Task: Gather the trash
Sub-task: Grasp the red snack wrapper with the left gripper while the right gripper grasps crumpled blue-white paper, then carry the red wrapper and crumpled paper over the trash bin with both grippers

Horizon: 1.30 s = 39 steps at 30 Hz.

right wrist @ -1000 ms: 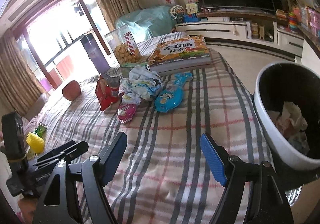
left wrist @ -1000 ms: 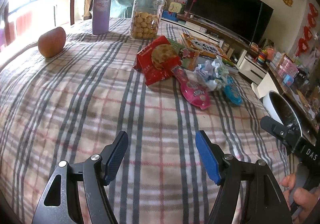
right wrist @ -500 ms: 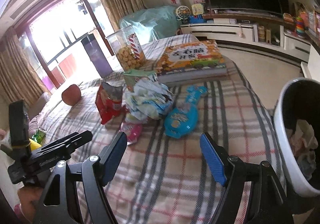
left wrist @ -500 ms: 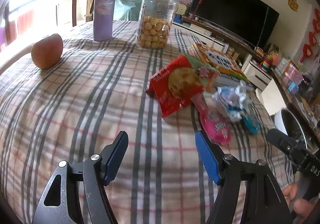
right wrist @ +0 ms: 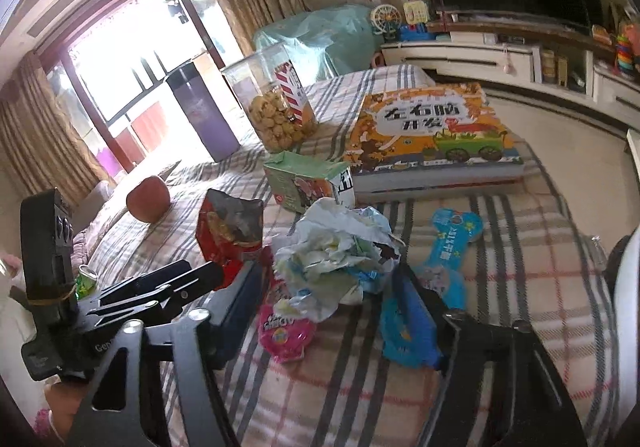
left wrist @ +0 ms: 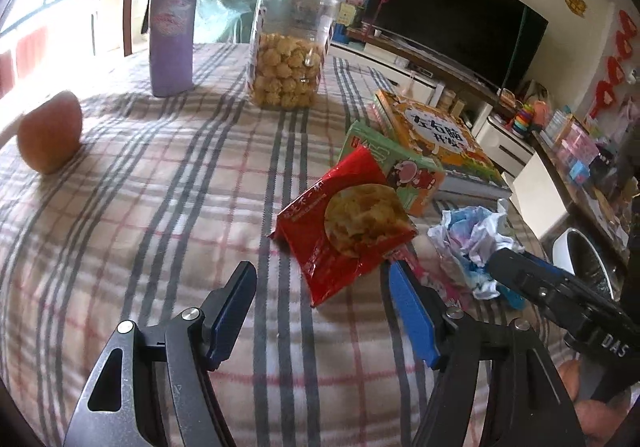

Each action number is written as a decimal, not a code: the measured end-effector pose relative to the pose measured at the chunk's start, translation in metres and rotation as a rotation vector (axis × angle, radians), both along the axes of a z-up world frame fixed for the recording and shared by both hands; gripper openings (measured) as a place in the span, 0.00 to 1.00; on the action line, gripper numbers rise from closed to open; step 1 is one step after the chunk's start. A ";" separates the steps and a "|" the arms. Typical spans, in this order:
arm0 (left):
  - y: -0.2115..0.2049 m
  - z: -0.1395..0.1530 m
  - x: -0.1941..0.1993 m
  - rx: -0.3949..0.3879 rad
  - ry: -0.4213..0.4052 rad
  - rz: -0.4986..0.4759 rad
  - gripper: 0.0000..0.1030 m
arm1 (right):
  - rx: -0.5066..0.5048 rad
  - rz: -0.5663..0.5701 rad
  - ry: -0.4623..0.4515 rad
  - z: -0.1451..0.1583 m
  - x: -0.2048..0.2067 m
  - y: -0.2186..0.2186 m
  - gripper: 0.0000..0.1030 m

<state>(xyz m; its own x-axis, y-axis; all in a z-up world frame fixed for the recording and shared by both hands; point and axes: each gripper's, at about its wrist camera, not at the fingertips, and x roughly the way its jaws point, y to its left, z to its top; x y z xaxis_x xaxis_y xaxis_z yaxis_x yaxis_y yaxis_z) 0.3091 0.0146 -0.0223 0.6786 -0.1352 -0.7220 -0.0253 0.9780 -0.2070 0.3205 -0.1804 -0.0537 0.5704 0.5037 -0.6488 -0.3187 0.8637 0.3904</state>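
A red snack bag (left wrist: pixel 344 233) lies on the plaid tablecloth just ahead of my open, empty left gripper (left wrist: pixel 324 287); it also shows in the right wrist view (right wrist: pixel 228 231). A crumpled white and blue wrapper (right wrist: pixel 336 255) lies between the fingers of my open right gripper (right wrist: pixel 326 287), and shows in the left wrist view (left wrist: pixel 474 239). A pink wrapper (right wrist: pixel 282 329) and a blue bone-shaped wrapper (right wrist: pixel 448 259) lie flat beside it. The white trash bin (left wrist: pixel 580 259) stands off the table's right edge.
A cookie jar (left wrist: pixel 290 59), a purple tumbler (left wrist: pixel 172 27), an apple (left wrist: pixel 50 133), a green box (left wrist: pixel 394 163) and a picture book (left wrist: pixel 436 135) stand on the table. A TV and cabinets line the far wall.
Both grippers have moved forward toward the trash pile. The red bag is now close to my left gripper and the crumpled wrapper sits between my right fingers. The bin has slid toward the frame edge.
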 end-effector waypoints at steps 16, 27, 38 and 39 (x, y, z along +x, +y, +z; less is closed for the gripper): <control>-0.013 0.004 -0.015 0.026 -0.057 -0.041 0.04 | 0.018 0.002 -0.012 0.002 -0.008 -0.008 0.17; -0.025 0.023 -0.085 -0.012 -0.101 -0.062 0.03 | 0.063 -0.012 -0.026 0.019 -0.049 -0.032 0.16; -0.056 0.024 -0.134 -0.065 -0.083 -0.132 0.02 | 0.074 -0.060 -0.037 0.025 -0.107 -0.072 0.16; -0.058 0.025 -0.136 -0.067 -0.082 -0.137 0.02 | 0.073 -0.065 -0.040 0.025 -0.111 -0.075 0.16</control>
<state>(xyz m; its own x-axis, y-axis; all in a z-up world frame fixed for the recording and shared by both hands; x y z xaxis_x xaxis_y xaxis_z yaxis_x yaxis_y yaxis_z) 0.1727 -0.0437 0.0022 0.7065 -0.2767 -0.6514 0.1269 0.9550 -0.2680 0.2093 -0.2555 -0.0285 0.6279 0.5100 -0.5879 -0.2797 0.8528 0.4410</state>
